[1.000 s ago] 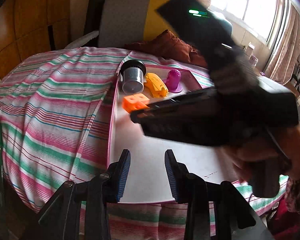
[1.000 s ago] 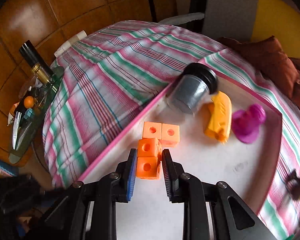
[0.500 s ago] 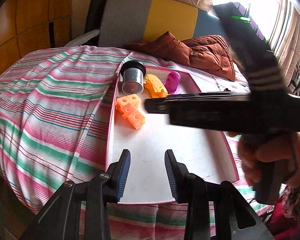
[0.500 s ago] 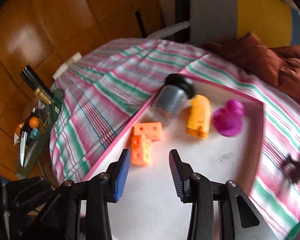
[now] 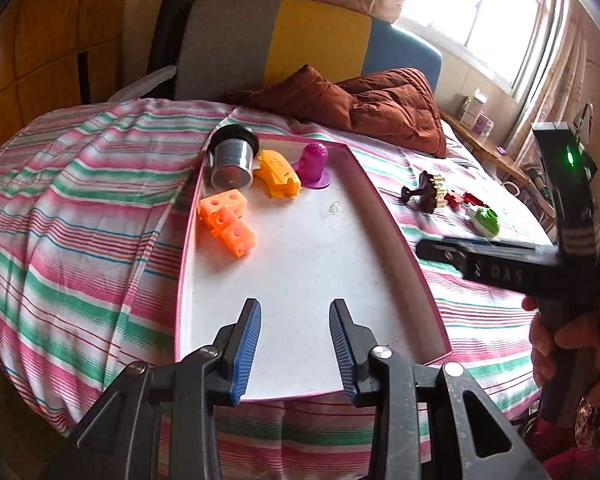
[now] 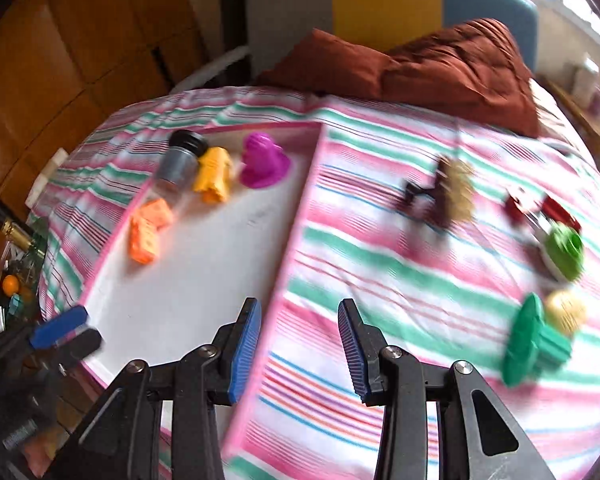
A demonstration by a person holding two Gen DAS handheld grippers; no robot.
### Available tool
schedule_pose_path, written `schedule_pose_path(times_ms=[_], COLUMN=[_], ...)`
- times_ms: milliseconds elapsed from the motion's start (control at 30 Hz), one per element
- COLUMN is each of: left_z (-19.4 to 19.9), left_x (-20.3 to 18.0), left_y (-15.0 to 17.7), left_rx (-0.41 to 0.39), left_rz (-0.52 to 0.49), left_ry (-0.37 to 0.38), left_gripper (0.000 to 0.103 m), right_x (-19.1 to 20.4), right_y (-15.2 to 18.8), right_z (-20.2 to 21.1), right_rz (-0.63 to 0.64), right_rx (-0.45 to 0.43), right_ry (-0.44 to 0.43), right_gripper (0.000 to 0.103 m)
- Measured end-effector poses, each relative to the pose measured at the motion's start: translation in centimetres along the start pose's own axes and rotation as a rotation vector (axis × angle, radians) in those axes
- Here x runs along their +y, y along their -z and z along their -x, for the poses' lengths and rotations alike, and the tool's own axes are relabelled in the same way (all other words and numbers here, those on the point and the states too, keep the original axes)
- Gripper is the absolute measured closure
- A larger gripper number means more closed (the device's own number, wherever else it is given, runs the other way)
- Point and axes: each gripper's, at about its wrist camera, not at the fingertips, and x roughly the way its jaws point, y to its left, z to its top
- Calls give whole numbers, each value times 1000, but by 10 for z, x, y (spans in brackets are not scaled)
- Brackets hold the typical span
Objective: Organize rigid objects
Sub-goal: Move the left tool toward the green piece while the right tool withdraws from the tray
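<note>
- Right gripper [image 6: 299, 350]: jaws apart, nothing between them. They have just been opening, and the orange block cluster [image 6: 147, 231] they let go of now lies in the tray, by its left wall.
- That gripper now hangs over the tray's right rim, pointed toward the loose things on the striped cloth [image 6: 380, 264]. Its view is motion-blurred.
- Left gripper [image 5: 294, 354]: jaws apart and empty, hovering above the near end of the tray [image 5: 312, 280].
- In the tray, far end: the block cluster, a grey jar with black lid [image 5: 232, 156] on its side, a yellow toy [image 5: 279, 174], and a purple toy [image 5: 315, 165], all close together. The rest of the tray floor is bare.
- Outside the tray on the cloth, well apart from it: a brown comb-like piece [image 6: 446, 196], a red piece [image 6: 540, 210], a green-and-white round piece [image 6: 564, 252], and a green piece [image 6: 534, 346] touching a yellowish ball [image 6: 566, 312].
- Our reading: one placement done, and we are between placements, going for the next item.
- Next move calls for choosing one loose piece, likely the brown one nearest the tray, lining the open jaws across a narrow part and closing firmly.
- Caution: the soft cloth may bunch into the jaws.
</note>
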Motion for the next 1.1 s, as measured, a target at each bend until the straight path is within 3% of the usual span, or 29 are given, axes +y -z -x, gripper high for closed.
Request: schedule_pose_path(times_ms=[233,500,633,767,900,1000,1100], left_z=[6,4,2,-7,-29,-53,-77], left_x=[-8,-43,-81,-138,-198,-243,-274], left_y=[-1,-8,-16,-27,-36,-44,-50], left_rx=[-32,-28,-30,-19,10,40,73], left_rz=[-18,-94,-164,-271,-375,-434,-481], left_ry=[18,37,66,113,172,202,198], left_gripper=[68,68,68,68,68,68,68], right_x=[-67,-171,-210,-233,-234,-234,-242], right_y=[32,48,53,65,60,57,57], right_z=[38,60,50,47,62,73,79], right_rz=[-96,-239,-265,-365,-379,-384,-426], right_rx=[-82,-103,-87,-89,-131,-171,-182], right_ry=[87,298,346,292,313,341,337], right_gripper=[62,57,56,56,54,45,45])
